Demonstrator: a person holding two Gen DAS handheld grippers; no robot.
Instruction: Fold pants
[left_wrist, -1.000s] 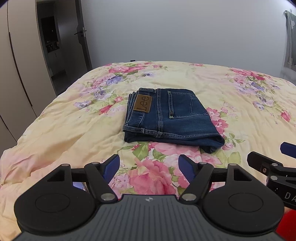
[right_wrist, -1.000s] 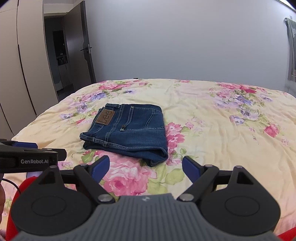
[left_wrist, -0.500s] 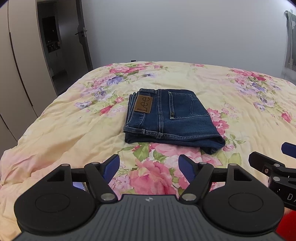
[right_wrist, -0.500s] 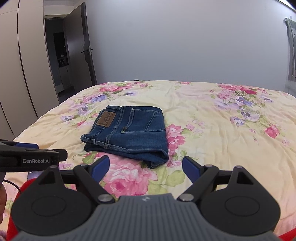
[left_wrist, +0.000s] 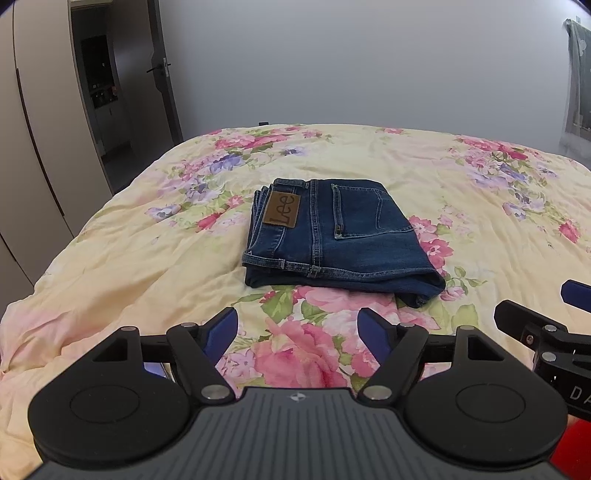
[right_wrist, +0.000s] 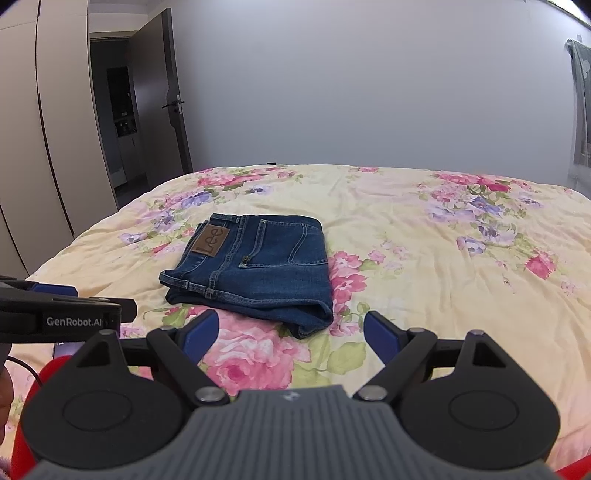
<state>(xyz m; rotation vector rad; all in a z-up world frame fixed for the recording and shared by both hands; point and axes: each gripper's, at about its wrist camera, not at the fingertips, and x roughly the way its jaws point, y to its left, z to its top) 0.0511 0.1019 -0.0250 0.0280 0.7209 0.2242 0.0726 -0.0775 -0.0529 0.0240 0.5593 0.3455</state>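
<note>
Dark blue jeans (left_wrist: 340, 236) lie folded into a compact rectangle on the floral bedspread (left_wrist: 147, 258), brown leather label facing up; they also show in the right wrist view as the jeans (right_wrist: 255, 266). My left gripper (left_wrist: 297, 330) hovers open over the bed's near part, short of the jeans' near edge, nothing between its blue pads. My right gripper (right_wrist: 286, 332) is also open and empty, just short of the jeans' near right corner. Each gripper appears at the edge of the other's view.
The bed fills most of both views, with bare quilt left and right of the jeans. A grey wall (right_wrist: 369, 92) stands behind. Wardrobe doors (left_wrist: 33, 129) and an open doorway (left_wrist: 103, 92) are at the left. Cloth hangs at the far right (left_wrist: 578, 74).
Both views have drifted slightly; the right gripper has pulled back a little and risen, so the jeans sit further off. Both grippers stay open and the jeans have not moved.
</note>
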